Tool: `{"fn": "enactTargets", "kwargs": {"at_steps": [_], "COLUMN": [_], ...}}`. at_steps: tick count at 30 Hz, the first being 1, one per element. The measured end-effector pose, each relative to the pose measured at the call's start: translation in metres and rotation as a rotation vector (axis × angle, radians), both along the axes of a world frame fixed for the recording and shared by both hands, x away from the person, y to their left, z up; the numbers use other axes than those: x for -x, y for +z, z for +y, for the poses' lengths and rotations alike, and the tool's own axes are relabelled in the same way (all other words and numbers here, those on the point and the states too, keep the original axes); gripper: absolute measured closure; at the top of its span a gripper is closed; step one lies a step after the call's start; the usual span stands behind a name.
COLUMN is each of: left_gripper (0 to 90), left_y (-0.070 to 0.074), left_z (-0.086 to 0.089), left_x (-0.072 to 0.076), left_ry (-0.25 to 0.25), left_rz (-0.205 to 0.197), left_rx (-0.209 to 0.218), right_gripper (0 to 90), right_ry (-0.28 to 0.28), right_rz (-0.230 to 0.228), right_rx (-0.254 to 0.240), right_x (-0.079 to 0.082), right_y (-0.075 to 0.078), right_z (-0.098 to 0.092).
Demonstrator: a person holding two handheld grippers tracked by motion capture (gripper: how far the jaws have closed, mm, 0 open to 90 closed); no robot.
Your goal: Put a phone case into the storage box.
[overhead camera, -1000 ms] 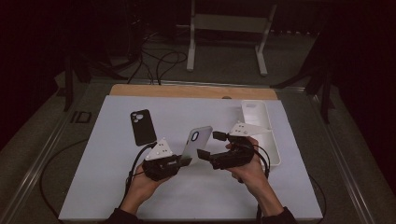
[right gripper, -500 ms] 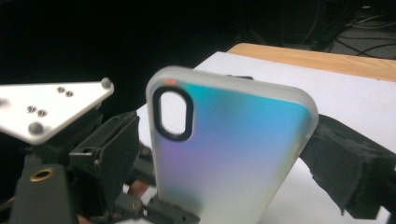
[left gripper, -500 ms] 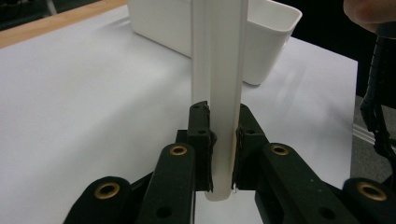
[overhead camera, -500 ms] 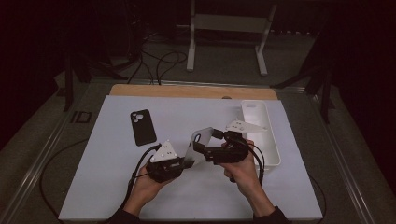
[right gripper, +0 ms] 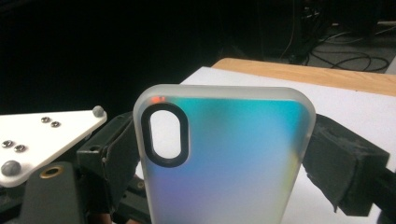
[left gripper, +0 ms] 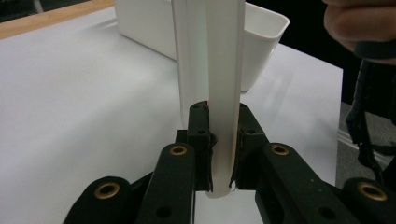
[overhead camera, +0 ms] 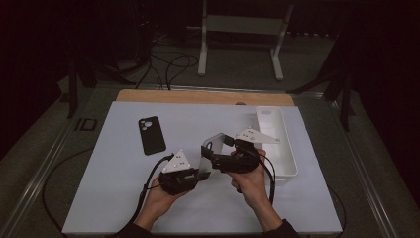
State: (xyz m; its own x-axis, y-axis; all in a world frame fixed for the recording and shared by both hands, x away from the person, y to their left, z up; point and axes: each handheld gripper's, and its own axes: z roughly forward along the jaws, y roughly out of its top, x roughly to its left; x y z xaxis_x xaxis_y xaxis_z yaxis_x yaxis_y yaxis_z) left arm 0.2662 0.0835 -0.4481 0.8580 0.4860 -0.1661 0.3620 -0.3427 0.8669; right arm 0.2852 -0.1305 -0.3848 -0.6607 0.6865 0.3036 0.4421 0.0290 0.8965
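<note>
A frosted translucent phone case [overhead camera: 216, 141] with an oval camera hole stands on edge above the table's middle. My left gripper [overhead camera: 200, 173] is shut on its lower edge; in the left gripper view the two black jaws pinch the thin white rim of the case [left gripper: 219, 93] between them. My right gripper [overhead camera: 214, 154] comes in from the right and straddles the case across its width. Its jaws have just been closing, and in the right gripper view both foam pads [right gripper: 345, 158] lie against the side edges of the case [right gripper: 224, 158].
A black phone [overhead camera: 151, 135] lies flat at the left of the white table mat [overhead camera: 124, 198]. A long white tray [overhead camera: 277, 144] sits at the right, just behind the right hand. A wooden strip [overhead camera: 198, 96] borders the far edge.
The right gripper has slid left from beside the case until its jaws flank it. The case has turned more upright. The left hand has stayed put.
</note>
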Motion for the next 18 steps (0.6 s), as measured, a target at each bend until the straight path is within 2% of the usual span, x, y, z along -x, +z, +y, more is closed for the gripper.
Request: {"fn": "enactTargets", "kwargs": {"at_steps": [5, 13, 14, 16, 18], "left_gripper": [80.6, 77.9, 69.5, 61.4, 47.4], "left_y": [-0.002, -0.0011, -0.0003, 0.0017, 0.0041], "left_z": [0.0005, 0.0018, 0.0026, 0.0053, 0.0082], "left_x": [0.0003, 0.0017, 0.0024, 0.004, 0.006], "left_ry": [0.004, 0.003, 0.002, 0.015, 0.054], "left_rz": [0.005, -0.013, -0.018, -0.03, -0.064], "left_rx": [-0.01, -0.025, -0.029, -0.024, -0.046], "right_gripper": [16.8, 17.1, 17.1, 17.1, 17.1], "right_ry": [-0.003, 0.009, 0.008, 0.009, 0.009], "right_rz": [-0.02, -0.014, -0.018, -0.02, -0.02], "right_rx": [0.006, 0.001, 0.004, 0.006, 0.009], "right_x": [0.0021, -0.0007, -0.0006, -0.0006, -0.0008], "right_y": [-0.0018, -0.0036, -0.003, -0.0024, -0.0023], "right_z": [0.0025, 0.0023, 0.0021, 0.0015, 0.0009]}}
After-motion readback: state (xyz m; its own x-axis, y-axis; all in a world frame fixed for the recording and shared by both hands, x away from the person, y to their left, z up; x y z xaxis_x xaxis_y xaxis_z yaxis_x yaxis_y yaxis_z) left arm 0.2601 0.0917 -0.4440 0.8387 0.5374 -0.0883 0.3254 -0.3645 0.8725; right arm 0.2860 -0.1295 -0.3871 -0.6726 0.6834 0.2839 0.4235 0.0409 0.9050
